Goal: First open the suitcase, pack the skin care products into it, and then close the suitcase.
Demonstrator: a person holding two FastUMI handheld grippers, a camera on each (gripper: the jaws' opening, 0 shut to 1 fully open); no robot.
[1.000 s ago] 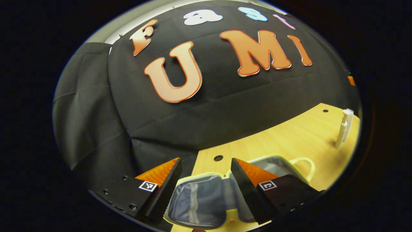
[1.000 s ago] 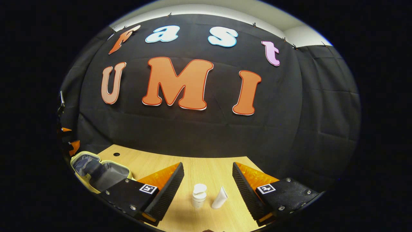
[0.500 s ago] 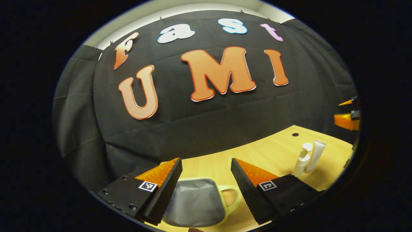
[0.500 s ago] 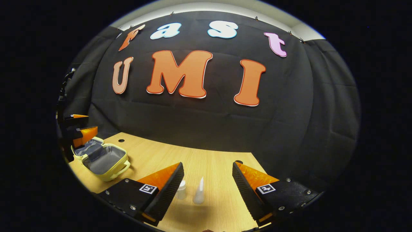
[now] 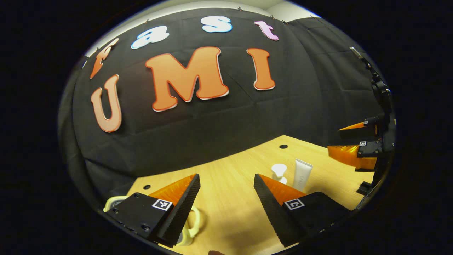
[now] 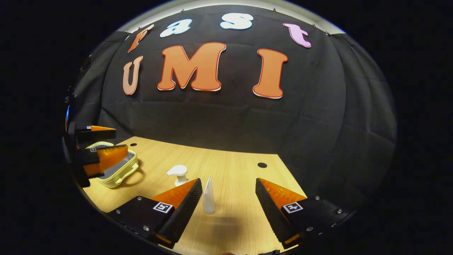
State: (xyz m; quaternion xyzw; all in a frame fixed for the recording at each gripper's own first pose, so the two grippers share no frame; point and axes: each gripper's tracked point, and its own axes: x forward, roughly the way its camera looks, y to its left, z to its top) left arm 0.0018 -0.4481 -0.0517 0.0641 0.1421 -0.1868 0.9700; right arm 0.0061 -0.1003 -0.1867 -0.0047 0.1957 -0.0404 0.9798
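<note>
Two products, pump bottle and tube, one seemingly open suitcase; both grippers spread, empty.

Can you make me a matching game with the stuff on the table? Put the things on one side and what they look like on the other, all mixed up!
Things:
1. suitcase
2. pump bottle
3. tube
4. right gripper

Descriptions:
A. white, standing on its cap with the thin end up
B. pale yellow, lid open, grey inside
C. orange and black, fingers spread apart
D. white, with a spout on top

Pairs: 1-B, 2-D, 3-A, 4-C
</note>
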